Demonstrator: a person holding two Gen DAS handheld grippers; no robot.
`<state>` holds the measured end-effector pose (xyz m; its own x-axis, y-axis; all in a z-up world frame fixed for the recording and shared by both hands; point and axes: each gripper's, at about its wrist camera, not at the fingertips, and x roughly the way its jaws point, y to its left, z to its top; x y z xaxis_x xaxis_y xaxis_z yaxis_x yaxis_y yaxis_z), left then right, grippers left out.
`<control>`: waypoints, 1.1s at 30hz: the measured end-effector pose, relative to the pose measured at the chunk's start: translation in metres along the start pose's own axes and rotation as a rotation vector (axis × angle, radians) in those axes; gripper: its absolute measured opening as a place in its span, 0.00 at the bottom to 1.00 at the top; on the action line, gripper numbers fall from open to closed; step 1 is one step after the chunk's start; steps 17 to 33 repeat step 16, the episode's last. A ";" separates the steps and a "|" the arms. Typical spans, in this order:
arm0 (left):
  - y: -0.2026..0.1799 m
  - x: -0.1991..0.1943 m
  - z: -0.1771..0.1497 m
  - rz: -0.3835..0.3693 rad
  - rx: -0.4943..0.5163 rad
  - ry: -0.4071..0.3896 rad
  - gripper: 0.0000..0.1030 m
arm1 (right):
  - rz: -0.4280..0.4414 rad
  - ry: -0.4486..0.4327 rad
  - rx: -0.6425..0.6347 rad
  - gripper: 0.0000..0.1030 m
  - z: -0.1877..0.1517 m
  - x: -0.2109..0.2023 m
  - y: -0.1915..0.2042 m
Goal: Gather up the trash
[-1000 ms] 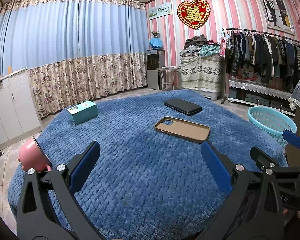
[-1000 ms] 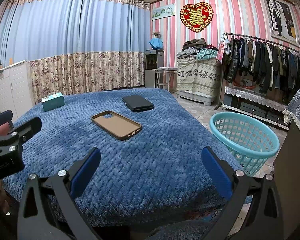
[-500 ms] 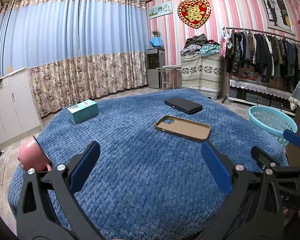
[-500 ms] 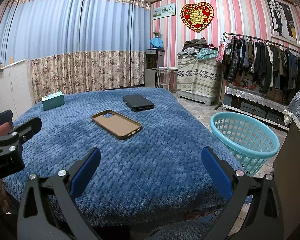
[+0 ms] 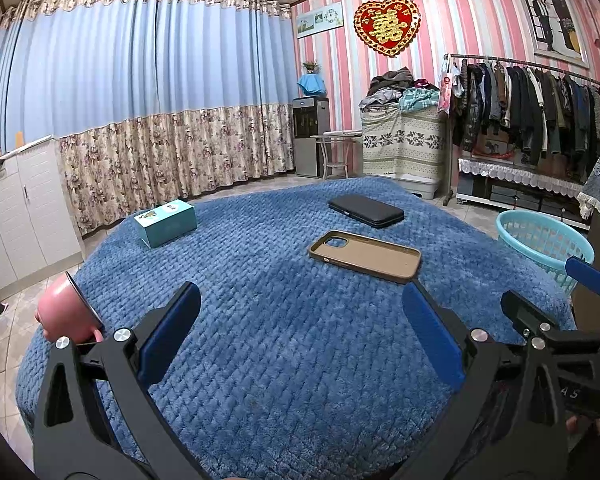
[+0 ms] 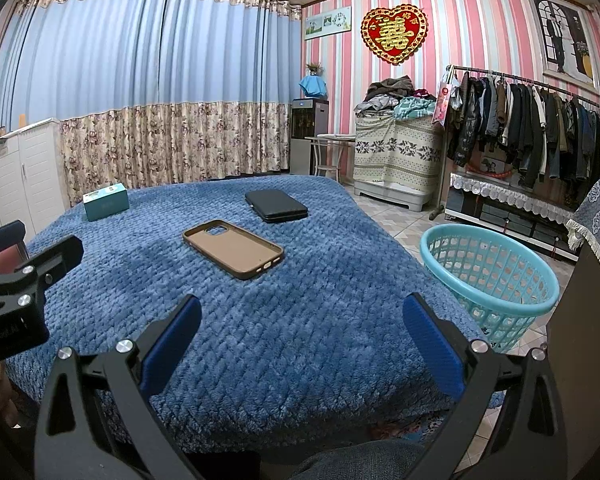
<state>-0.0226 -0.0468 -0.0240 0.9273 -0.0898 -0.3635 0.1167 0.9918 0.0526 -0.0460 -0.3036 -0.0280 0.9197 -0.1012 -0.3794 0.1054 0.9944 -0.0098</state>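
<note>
A tan phone case (image 5: 366,255) (image 6: 233,247) lies open side up in the middle of the blue quilted surface (image 5: 280,340) (image 6: 300,320). A black wallet-like case (image 5: 365,210) (image 6: 276,205) lies behind it. A teal box (image 5: 165,223) (image 6: 105,201) sits at the far left. A turquoise basket (image 6: 490,280) (image 5: 545,240) stands on the floor to the right. My left gripper (image 5: 300,328) is open and empty over the near surface. My right gripper (image 6: 300,332) is open and empty, short of the phone case.
A pink cup (image 5: 66,312) sits at the surface's left edge. White cabinets (image 5: 16,216) stand left, floral curtains behind. A clothes rack (image 6: 532,136) and a covered pile (image 6: 398,148) stand at the right. A dark chair back with a fringed cover (image 6: 588,320) rises beside the basket.
Almost nothing: both views have shifted very slightly. Both grippers stay open and no object has moved.
</note>
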 end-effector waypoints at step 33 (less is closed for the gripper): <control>-0.002 -0.002 0.000 -0.002 0.006 -0.003 0.95 | 0.000 0.000 0.000 0.96 0.000 0.000 0.000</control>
